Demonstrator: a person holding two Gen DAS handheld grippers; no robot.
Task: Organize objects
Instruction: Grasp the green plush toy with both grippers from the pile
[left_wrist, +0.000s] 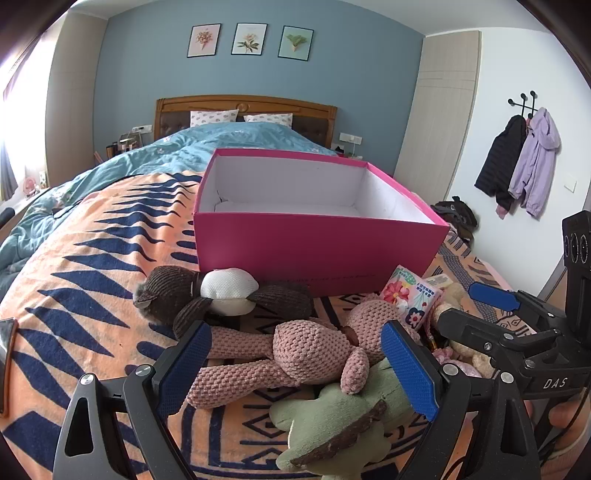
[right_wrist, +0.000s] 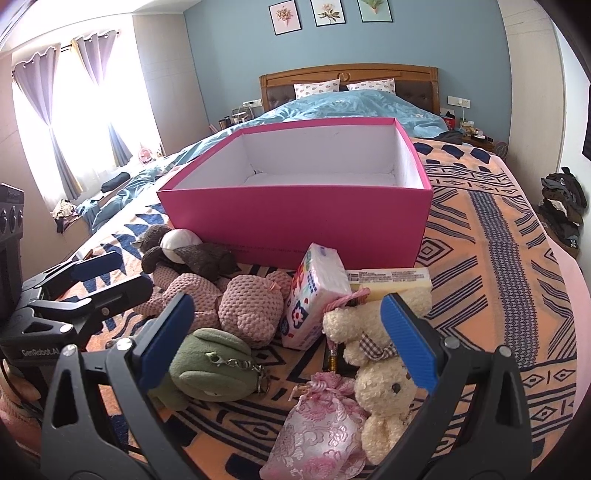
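An empty pink box (left_wrist: 317, 254) (right_wrist: 295, 221) stands on the patterned blanket. In front of it lie a brown and white plush (left_wrist: 221, 291) (right_wrist: 184, 247), a pink knitted plush (left_wrist: 295, 354) (right_wrist: 243, 306), a green plush (left_wrist: 332, 424) (right_wrist: 214, 365), a floral tissue pack (left_wrist: 410, 302) (right_wrist: 314, 295), a cream bear (right_wrist: 380, 369), a pink satin pouch (right_wrist: 317, 432) and a yellow packet (right_wrist: 391, 282). My left gripper (left_wrist: 299, 369) hangs open over the pink plush. Above the pouch and bear, my right gripper (right_wrist: 288, 343) is open too. Neither holds anything.
The orange and navy blanket (left_wrist: 74, 295) (right_wrist: 498, 258) covers the bed's foot, with a blue duvet (left_wrist: 229, 144) behind the box. Jackets (left_wrist: 517, 162) hang on the right wall. Dark clothes (right_wrist: 561, 206) are piled off the bed's right edge. Curtains (right_wrist: 48, 110) cover the window.
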